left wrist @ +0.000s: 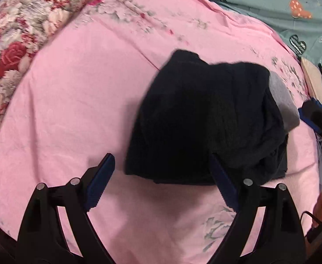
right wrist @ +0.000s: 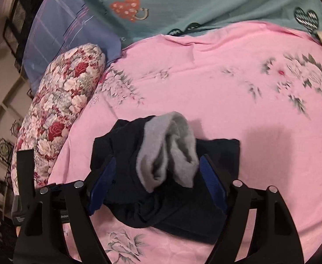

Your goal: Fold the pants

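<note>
My dark soft bunched-up pants (right wrist: 167, 202) sit low in the middle of the frame, both my left gripper (left wrist: 161, 176) and right gripper (right wrist: 157, 176) gape wide holding nothing, so the loose grey fuzzy lining (right wrist: 171, 149) may flop out and spoil the fold.

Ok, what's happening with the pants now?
Left gripper open, right gripper open. Dark pants bunched on pink sheet, grey lining showing. Nothing in the way.
</note>
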A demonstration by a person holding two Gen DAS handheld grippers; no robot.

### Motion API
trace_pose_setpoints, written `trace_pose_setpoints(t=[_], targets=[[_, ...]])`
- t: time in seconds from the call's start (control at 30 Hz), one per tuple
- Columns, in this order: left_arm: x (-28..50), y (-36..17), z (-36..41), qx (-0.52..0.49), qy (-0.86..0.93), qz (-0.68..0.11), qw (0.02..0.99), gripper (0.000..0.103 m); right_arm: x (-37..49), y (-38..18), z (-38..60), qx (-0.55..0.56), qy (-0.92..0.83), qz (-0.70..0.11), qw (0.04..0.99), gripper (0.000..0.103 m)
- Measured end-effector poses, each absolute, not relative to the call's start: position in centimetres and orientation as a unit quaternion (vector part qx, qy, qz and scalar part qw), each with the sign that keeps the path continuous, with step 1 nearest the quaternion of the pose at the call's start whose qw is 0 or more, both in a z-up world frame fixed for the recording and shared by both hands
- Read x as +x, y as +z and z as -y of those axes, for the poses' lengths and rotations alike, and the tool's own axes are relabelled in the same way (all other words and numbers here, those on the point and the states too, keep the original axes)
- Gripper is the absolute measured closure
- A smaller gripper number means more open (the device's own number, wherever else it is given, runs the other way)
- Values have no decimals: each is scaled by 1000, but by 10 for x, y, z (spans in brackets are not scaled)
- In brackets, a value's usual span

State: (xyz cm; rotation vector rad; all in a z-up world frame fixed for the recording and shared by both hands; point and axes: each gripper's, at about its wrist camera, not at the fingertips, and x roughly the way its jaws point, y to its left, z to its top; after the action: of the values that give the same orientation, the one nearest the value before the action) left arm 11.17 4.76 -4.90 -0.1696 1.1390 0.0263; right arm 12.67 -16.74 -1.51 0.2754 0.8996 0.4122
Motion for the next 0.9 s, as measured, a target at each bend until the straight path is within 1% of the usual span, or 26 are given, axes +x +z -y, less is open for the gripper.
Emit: trace_pose_setpoints(t=[0.03, 0.13, 0.17, 0.23, 0.37, 0.5, 0.53, 0.57, 0.6, 0.7, 0.77, 0.83, 0.87, 0.9], targets=[[112, -47, -51, -76, 22, -535, 841, 14, 128, -16, 165, 135, 210, -438, 864, 35], [115, -46, -61, -86, 34, -535, 840, 14, 134, -29, 158, 143, 217, -479, 839, 47], [116, -47, -64, -90, 38, -535, 839, 14, 134, -33, 158, 144, 219, -485, 834, 49], [119, -49, -68, -88, 57, -534, 839, 14, 136, -40, 157, 155, 227, -499, 822, 61], [122, -56, -71, -102, 56, -541, 833, 14, 145, -43, 152, 154, 219, -508, 819, 62], [121, -58, -71, -102, 53, -543, 832, 14, 159, -47, 154, 176, 211, -515, 812, 63], [121, -59, -72, -103, 55, -545, 830, 14, 159, -47, 155, 177, 210, -513, 813, 77], [121, -61, -74, -108, 56, -547, 829, 14, 159, -46, 155, 174, 210, -511, 815, 86], [122, -61, -76, -110, 56, -547, 828, 14, 156, -43, 155, 166, 210, -509, 818, 88], [122, -60, -80, -107, 64, -542, 831, 14, 129, -24, 156, 124, 210, -477, 845, 90], [125, -63, -80, -106, 68, -543, 830, 14, 111, -21, 164, 111, 199, -468, 854, 90], [128, -68, -76, -105, 64, -550, 826, 14, 103, -32, 172, 105, 177, -475, 856, 90], [129, -71, -73, -103, 61, -553, 824, 14, 105, -47, 175, 104, 159, -488, 852, 90], [131, -74, -68, -96, 58, -555, 824, 14, 108, -61, 178, 106, 147, -503, 845, 86]])
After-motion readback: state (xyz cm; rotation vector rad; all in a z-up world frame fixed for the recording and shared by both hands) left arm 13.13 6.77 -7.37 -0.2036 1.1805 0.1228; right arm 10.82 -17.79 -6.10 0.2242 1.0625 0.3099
